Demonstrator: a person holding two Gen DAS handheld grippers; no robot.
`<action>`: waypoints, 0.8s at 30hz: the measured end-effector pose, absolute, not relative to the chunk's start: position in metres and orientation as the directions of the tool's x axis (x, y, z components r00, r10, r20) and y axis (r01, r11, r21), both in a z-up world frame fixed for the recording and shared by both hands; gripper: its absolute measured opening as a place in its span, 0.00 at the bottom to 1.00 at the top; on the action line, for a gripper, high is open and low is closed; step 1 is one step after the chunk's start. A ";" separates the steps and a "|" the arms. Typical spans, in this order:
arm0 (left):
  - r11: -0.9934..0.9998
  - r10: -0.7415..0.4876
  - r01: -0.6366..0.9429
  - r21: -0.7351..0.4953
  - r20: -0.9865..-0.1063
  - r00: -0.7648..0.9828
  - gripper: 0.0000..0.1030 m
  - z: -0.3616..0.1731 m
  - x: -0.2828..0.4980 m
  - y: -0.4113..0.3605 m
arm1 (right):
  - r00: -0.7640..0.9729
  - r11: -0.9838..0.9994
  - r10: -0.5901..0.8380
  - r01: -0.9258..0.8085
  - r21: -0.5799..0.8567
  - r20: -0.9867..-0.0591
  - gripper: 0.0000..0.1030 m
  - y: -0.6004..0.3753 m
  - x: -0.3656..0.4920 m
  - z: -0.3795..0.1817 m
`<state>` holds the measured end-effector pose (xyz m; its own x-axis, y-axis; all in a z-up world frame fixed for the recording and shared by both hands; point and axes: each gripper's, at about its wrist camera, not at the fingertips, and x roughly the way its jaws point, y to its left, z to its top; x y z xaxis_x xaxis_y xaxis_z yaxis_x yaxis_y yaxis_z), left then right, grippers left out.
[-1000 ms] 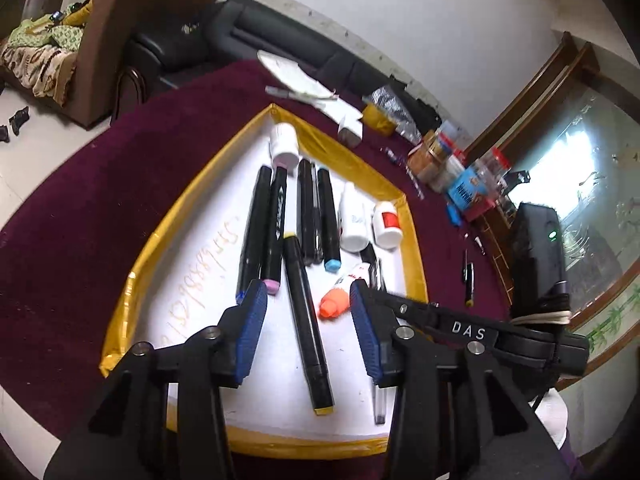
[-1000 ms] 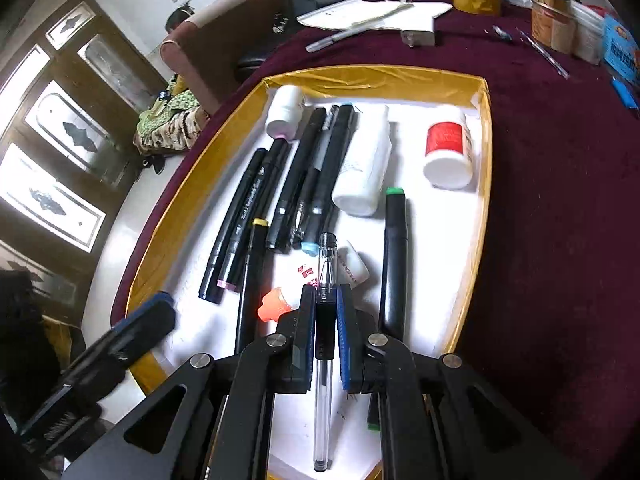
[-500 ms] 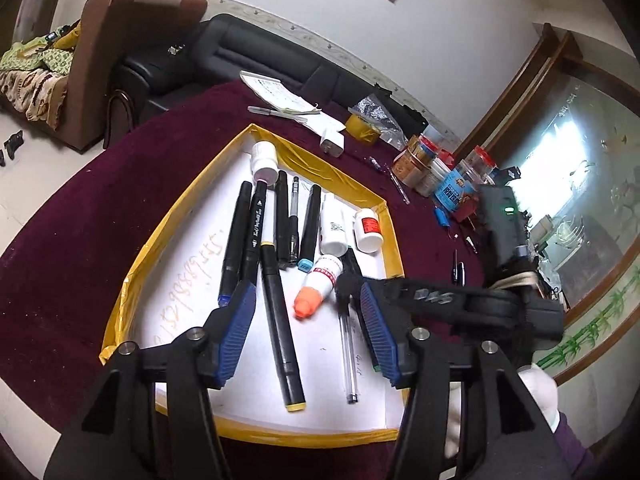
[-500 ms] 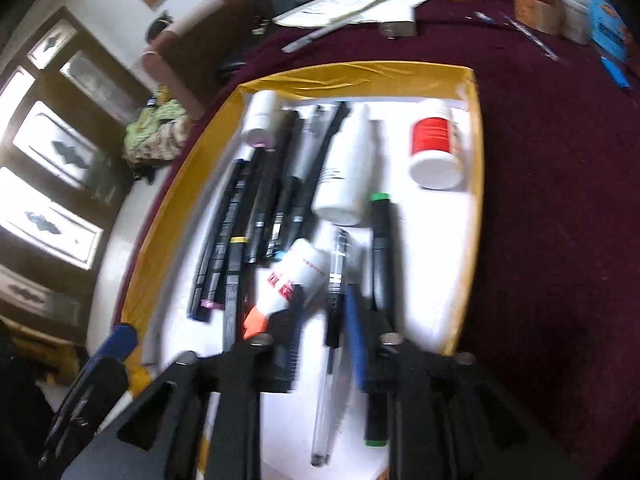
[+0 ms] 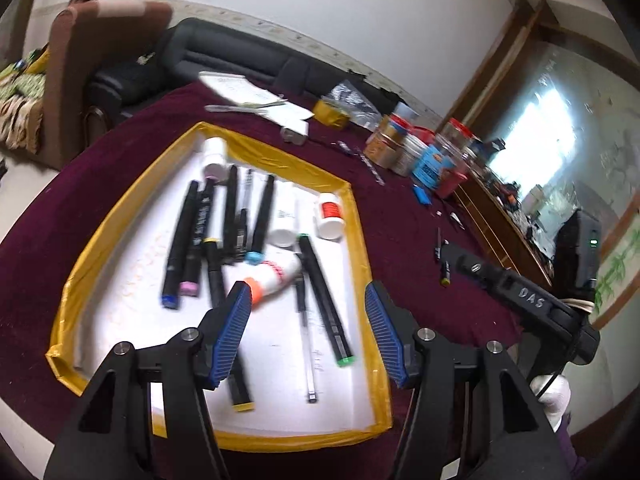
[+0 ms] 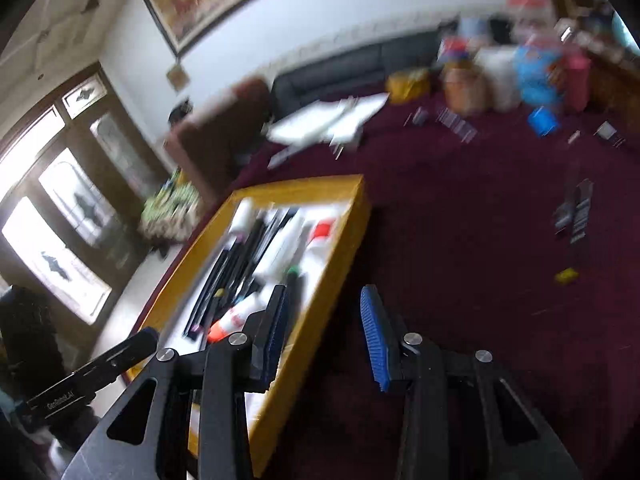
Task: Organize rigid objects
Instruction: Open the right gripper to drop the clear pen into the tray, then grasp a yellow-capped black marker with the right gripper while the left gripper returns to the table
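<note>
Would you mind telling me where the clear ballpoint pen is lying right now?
In the left wrist view, the clear ballpoint pen lies in the yellow-rimmed tray, near its right side, between the orange-capped glue bottle and the green-tipped black marker.

The right wrist view is motion-blurred throughout: the jars point(image 6: 520, 72) beyond the yellow-rimmed tray point(image 6: 344, 236) show only as colour smears, and labels cannot be read. Markers point(image 6: 240, 256) inside the tray merge into dark streaks. The tray's near corner is hidden behind the right gripper point(image 6: 324, 336). In the left wrist view, the yellow-capped marker point(image 5: 218, 276) in the tray is partly covered by a left gripper point(image 5: 306, 336) finger. Faint writing on the tray floor is illegible.
</note>
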<state>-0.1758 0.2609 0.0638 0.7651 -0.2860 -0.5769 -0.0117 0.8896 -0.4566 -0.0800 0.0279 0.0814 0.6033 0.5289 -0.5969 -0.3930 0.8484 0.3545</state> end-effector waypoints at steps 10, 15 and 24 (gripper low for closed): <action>0.906 -0.320 0.053 -0.420 -0.597 0.736 0.56 0.071 -0.170 0.213 | 0.768 0.950 0.300 -0.186 0.252 -0.566 0.83 -0.073 -0.076 0.085; 0.915 -0.341 0.112 -0.386 -0.599 0.725 0.56 0.083 -0.165 0.184 | 0.754 0.958 0.232 -0.066 0.281 -0.614 0.83 -0.134 -0.069 0.066; 0.913 -0.386 0.190 -0.361 -0.612 0.691 0.56 0.085 -0.165 0.148 | 0.714 0.953 0.165 0.064 0.297 -0.680 0.78 -0.199 -0.031 0.060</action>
<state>-0.1651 0.1483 0.0846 0.6909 -0.3855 -0.6116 0.1899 0.9130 -0.3610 -0.0306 -0.1987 0.0601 0.7141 0.1646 -0.6805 0.0639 0.9526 0.2974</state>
